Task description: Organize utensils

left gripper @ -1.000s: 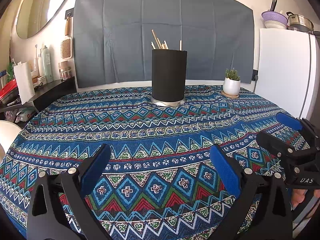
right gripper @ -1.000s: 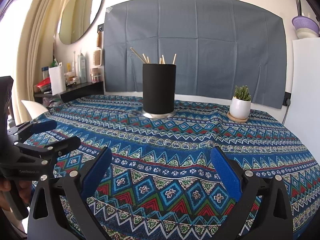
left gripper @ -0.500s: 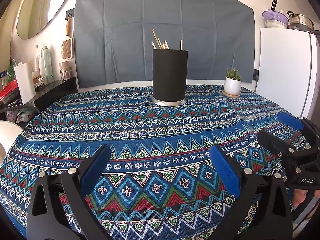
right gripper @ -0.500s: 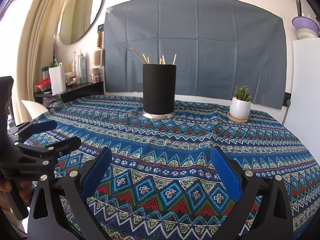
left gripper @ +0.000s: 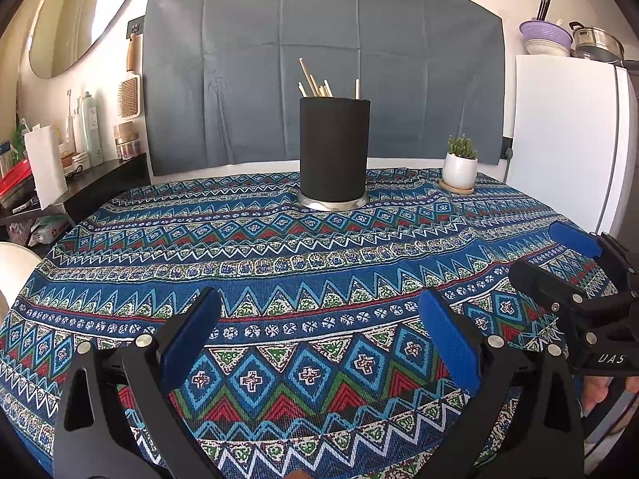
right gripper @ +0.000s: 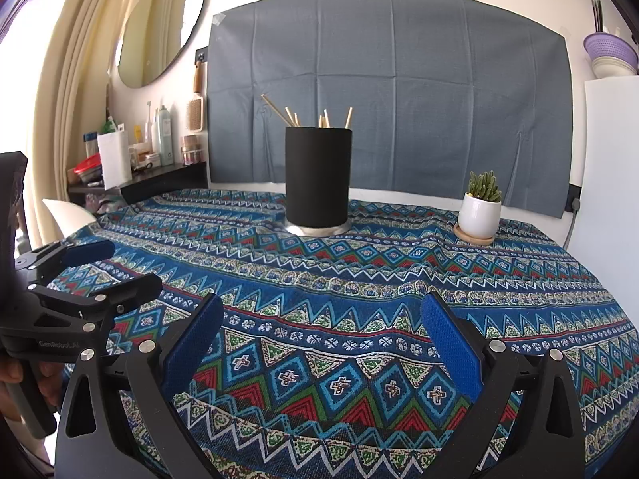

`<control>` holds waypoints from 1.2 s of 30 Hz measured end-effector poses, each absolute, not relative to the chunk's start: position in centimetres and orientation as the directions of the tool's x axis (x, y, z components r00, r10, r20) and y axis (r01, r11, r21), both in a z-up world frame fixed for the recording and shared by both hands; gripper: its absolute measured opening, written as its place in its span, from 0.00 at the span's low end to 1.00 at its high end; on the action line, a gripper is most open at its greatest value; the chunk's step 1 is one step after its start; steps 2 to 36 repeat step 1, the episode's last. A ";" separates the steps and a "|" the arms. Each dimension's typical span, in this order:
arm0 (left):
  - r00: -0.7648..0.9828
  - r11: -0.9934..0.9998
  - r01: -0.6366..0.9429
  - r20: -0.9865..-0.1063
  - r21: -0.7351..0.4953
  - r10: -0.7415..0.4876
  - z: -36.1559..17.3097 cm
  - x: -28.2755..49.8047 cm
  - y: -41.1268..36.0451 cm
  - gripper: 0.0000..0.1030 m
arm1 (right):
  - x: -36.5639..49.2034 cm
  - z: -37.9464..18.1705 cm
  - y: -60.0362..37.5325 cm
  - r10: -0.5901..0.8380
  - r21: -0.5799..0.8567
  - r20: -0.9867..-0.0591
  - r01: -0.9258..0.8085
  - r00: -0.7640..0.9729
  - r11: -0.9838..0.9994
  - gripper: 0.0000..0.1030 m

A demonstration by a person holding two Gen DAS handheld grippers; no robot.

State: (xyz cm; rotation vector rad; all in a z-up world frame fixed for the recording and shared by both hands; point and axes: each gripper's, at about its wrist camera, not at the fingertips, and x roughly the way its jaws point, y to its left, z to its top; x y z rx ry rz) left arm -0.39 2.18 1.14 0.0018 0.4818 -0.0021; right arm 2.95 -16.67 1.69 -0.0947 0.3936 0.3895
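Observation:
A black cylindrical holder with a metal base stands at the far middle of the table and also shows in the right wrist view. Several wooden chopsticks stick out of its top, also seen in the right wrist view. My left gripper is open and empty, low over the near part of the patterned tablecloth. My right gripper is open and empty beside it, and shows at the right edge of the left wrist view. The left gripper also shows at the left of the right wrist view.
A small white pot with a green plant stands on a wooden coaster right of the holder, also in the right wrist view. A white fridge is at the right. A dark shelf with bottles is at the left.

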 end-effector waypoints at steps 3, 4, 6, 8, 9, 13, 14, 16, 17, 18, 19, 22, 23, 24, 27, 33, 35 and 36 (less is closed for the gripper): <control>0.886 1.000 0.000 -0.463 0.002 0.001 1.2 -0.4 2.2 0.94 | 3.0 1.7 -16.7 0.352 -0.015 -0.391 -0.388 0.850 0.922 0.92; 0.886 1.000 0.000 -0.463 0.002 0.001 1.2 -0.4 2.2 0.94 | 3.0 1.7 -16.7 0.352 -0.015 -0.391 -0.388 0.850 0.922 0.92; 0.886 1.000 0.000 -0.463 0.002 0.001 1.2 -0.4 2.2 0.94 | 3.0 1.7 -16.7 0.352 -0.015 -0.391 -0.388 0.850 0.922 0.92; 0.886 1.000 0.000 -0.463 0.002 0.001 1.2 -0.4 2.2 0.94 | 3.0 1.7 -16.7 0.352 -0.015 -0.391 -0.388 0.850 0.922 0.92; 0.886 1.000 0.000 -0.463 0.002 0.001 1.2 -0.4 2.2 0.94 | 3.0 1.7 -16.7 0.352 -0.015 -0.391 -0.388 0.850 0.922 0.92; 0.886 1.000 0.000 -0.463 0.002 0.001 1.2 -0.4 2.2 0.94 | 3.0 1.7 -16.7 0.352 -0.015 -0.391 -0.388 0.850 0.922 0.92; 0.886 1.000 0.000 -0.463 0.002 0.001 1.2 -0.4 2.2 0.94 | 3.0 1.7 -16.7 0.352 -0.015 -0.391 -0.388 0.850 0.922 0.92; 0.886 1.000 0.000 -0.463 0.002 0.001 1.2 -0.4 2.2 0.94 | 3.0 1.7 -16.7 0.352 -0.015 -0.391 -0.388 0.850 0.922 0.92; 0.886 1.000 0.000 -0.463 0.002 0.001 1.2 -0.4 2.2 0.94 | 3.0 1.7 -16.7 0.352 -0.015 -0.391 -0.388 0.850 0.922 0.92; 0.886 1.000 0.000 -0.463 0.002 0.001 1.2 -0.4 2.2 0.94 | 3.0 1.7 -16.7 0.352 -0.015 -0.391 -0.388 0.850 0.922 0.92; 0.886 1.000 0.000 -0.463 0.002 0.001 1.2 -0.4 2.2 0.94 | 3.0 1.7 -16.7 0.352 -0.015 -0.391 -0.388 0.850 0.922 0.92; 0.886 1.000 0.000 -0.463 0.002 0.001 1.2 -0.4 2.2 0.94 | 3.0 1.7 -16.7 0.352 -0.015 -0.391 -0.388 0.850 0.922 0.92; 0.886 1.000 0.000 -0.463 0.002 0.001 1.2 -0.4 2.2 0.94 | 3.0 1.7 -16.7 0.352 -0.015 -0.391 -0.388 0.850 0.922 0.92; 0.886 1.000 0.000 -0.463 0.002 0.001 1.2 -0.4 2.2 0.94 | 3.0 1.7 -16.7 0.352 -0.015 -0.391 -0.388 0.850 0.922 0.92; 0.886 1.000 0.000 -0.463 0.002 0.001 1.2 -0.4 2.2 0.94 | 3.0 1.7 -16.7 0.352 -0.015 -0.391 -0.388 0.850 0.922 0.92; 0.886 1.000 0.000 -0.463 0.002 0.001 1.2 -0.4 2.2 0.94 | 3.0 1.7 -16.7 0.352 -0.015 -0.391 -0.388 0.850 0.922 0.92; 0.886 1.000 0.000 -0.463 0.002 0.001 1.2 -0.4 2.2 0.94 | 3.0 1.7 -16.7 0.352 -0.015 -0.391 -0.388 0.850 0.922 0.92; 0.886 1.000 0.000 -0.463 0.002 0.001 1.2 -0.4 2.2 0.94 | 3.0 1.7 -16.7 0.352 -0.015 -0.391 -0.388 0.850 0.922 0.92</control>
